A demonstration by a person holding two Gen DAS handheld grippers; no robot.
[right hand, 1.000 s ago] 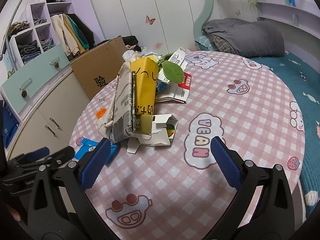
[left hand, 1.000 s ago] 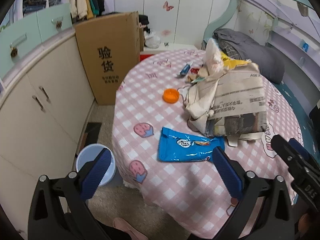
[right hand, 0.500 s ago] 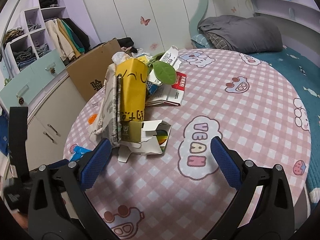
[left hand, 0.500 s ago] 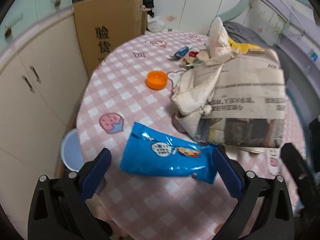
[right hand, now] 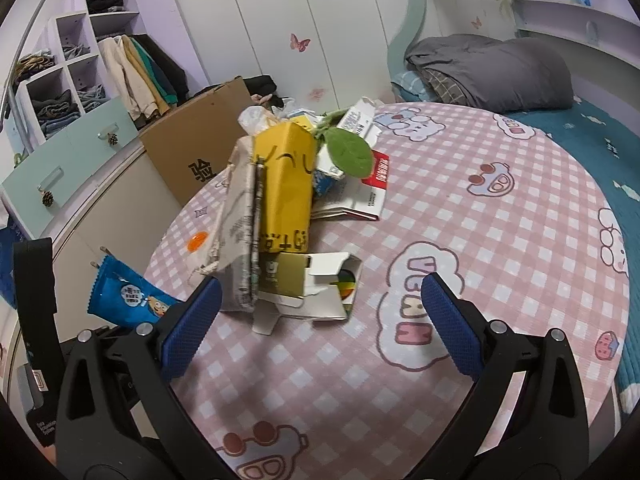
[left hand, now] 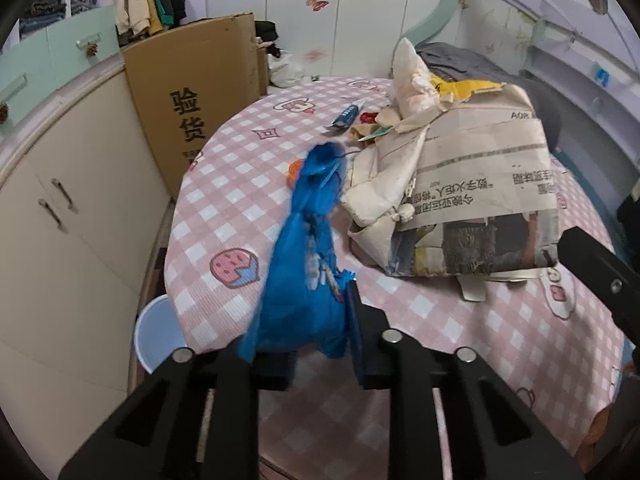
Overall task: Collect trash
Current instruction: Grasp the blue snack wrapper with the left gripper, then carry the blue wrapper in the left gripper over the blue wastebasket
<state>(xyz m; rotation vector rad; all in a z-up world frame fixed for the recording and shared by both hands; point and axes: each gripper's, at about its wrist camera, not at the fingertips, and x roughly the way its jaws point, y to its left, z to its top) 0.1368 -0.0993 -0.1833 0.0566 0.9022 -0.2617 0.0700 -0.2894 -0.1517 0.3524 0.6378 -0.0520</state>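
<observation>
A blue snack wrapper [left hand: 304, 264] stands crumpled and tilted up off the pink checked table [left hand: 224, 208]. My left gripper [left hand: 308, 332] is closing its jaws on the wrapper's lower end, and the pads pinch it. The right wrist view shows the same wrapper [right hand: 124, 300] raised at the table's left edge. My right gripper [right hand: 320, 300] hangs open over the table with nothing between its fingers, just in front of an opened small carton [right hand: 312, 280]. A heap of trash fills the middle: folded newspaper [left hand: 472, 184], a yellow carton [right hand: 284, 184], a red and white box [right hand: 360, 196].
A pale blue bin [left hand: 156, 336] stands on the floor below the table's left edge. An orange cap [right hand: 199, 241] lies beside the newspaper. A large cardboard box [left hand: 196, 92] leans against cream cabinets [left hand: 72, 220]. A bed with grey bedding [right hand: 492, 68] borders the far right.
The left gripper's jaws have gone from wide apart to pinching the blue wrapper, which now stands bunched up instead of lying flat. The right gripper has stayed in place, open.
</observation>
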